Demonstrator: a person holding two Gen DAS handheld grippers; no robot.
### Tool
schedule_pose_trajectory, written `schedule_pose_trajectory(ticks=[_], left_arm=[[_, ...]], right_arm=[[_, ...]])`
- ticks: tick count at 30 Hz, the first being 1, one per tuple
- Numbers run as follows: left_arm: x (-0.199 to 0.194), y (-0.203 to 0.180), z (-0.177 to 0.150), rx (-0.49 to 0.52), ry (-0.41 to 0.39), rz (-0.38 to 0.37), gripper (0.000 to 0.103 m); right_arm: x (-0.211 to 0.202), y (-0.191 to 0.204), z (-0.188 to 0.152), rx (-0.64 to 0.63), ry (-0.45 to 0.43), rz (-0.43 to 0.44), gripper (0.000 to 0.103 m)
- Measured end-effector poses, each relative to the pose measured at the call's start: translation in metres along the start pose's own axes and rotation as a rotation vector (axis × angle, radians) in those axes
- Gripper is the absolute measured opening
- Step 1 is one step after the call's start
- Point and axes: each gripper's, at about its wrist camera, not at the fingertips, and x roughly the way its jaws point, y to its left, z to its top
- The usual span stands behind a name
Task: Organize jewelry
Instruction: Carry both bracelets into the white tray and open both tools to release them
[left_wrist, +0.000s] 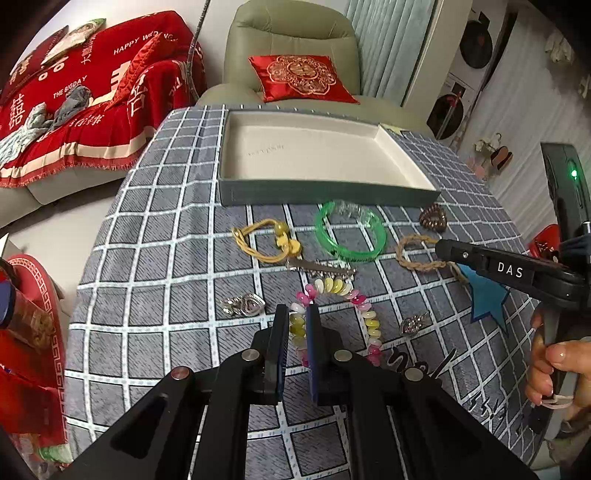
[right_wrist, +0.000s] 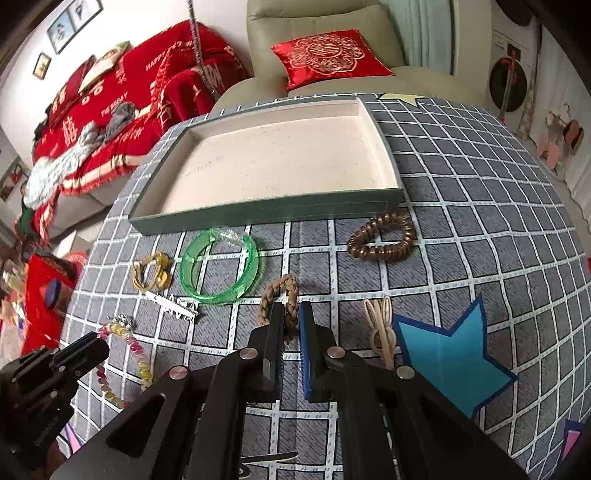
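An empty cream-lined tray (left_wrist: 325, 192) (right_wrist: 266, 216) stands at the far side of the checked tablecloth. My left gripper (left_wrist: 297, 310) is shut on the left strand of a pink-and-yellow bead bracelet (left_wrist: 371, 321) (right_wrist: 138, 354) lying on the cloth. My right gripper (right_wrist: 291, 308) is shut on the near side of a braided tan ring (right_wrist: 275, 290) (left_wrist: 415, 264). A green bangle (left_wrist: 349, 234) (right_wrist: 219, 269), a yellow cord bracelet (left_wrist: 266, 240) (right_wrist: 151, 275) and a brown coil hair tie (right_wrist: 382, 238) (left_wrist: 433, 218) lie in front of the tray.
A silver hair clip (left_wrist: 321, 266) (right_wrist: 171, 304), two silver brooches (left_wrist: 242, 304) (left_wrist: 413, 323), a beige elastic loop (right_wrist: 380, 326) and a blue paper star (right_wrist: 448, 356) lie on the cloth. A sofa with a red throw (left_wrist: 85, 99) and an armchair (left_wrist: 291, 48) stand behind the table.
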Motion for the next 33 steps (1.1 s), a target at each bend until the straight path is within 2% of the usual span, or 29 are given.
schedule_pose_trajectory(ticks=[8,17,25,33], left_arm=[[-0.026,0.005,0.036,0.009,-0.058,-0.040,0.025],[-0.031,0.004,0.115,0.037,-0.129,-0.039,0.025],[0.020,0.006,0.179,0.015,-0.138,-0.027,0.025],[0.104,0.012,0.209,0.003,-0.071,0.006,0.025]], right_arm=[[-0.033,-0.007,0.028,0.030,-0.053,0.067,0.008],[-0.040,-0.009,0.090,0.054,-0.100,0.107,0.008],[-0.006,-0.013,0.150,0.117,-0.101,0.155,0.008],[0.062,-0.019,0.191,0.135,-0.066,0.158,0.008]])
